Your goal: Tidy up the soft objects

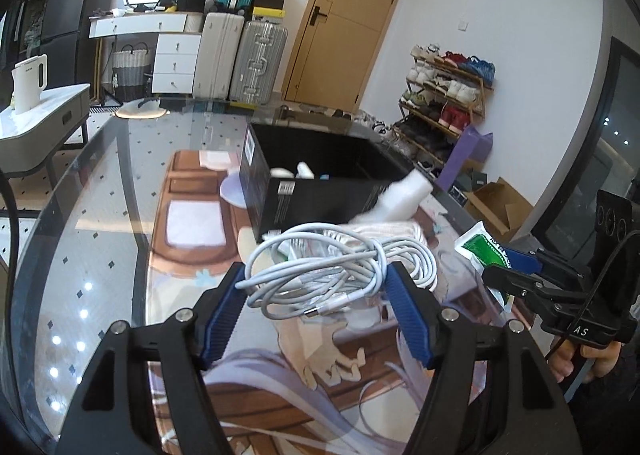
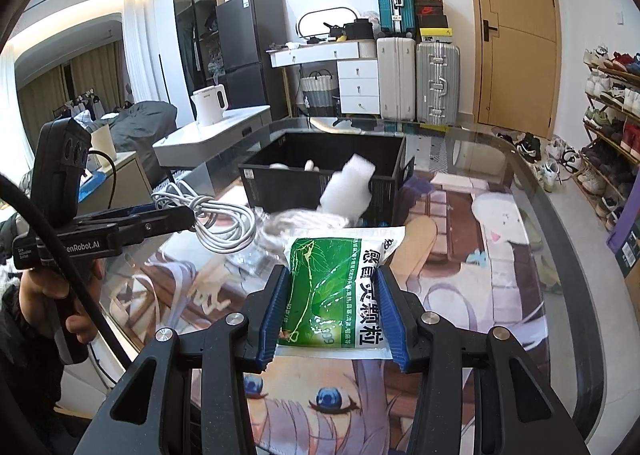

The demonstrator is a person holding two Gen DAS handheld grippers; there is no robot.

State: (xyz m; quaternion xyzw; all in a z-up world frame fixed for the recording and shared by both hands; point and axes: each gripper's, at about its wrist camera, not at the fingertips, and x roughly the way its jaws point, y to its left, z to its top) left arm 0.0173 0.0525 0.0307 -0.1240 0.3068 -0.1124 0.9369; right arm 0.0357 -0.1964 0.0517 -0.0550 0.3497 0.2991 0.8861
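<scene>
Glass table over printed mat, black bin at centre holding white items. Right gripper clamps green-and-white sachet near bin. Left gripper grips white cable bundle above mat, beside white foam block.

Glass table: printed mat, black box on it.

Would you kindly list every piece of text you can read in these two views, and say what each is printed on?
"enRobot.AI", first letter hidden: side of the left gripper.
"A S": body of the right gripper.
"感冒灵颗粒": green packet held in the right gripper.
Fine print on the packet, white labels on the black box, kettle brand: too small to read.
</scene>
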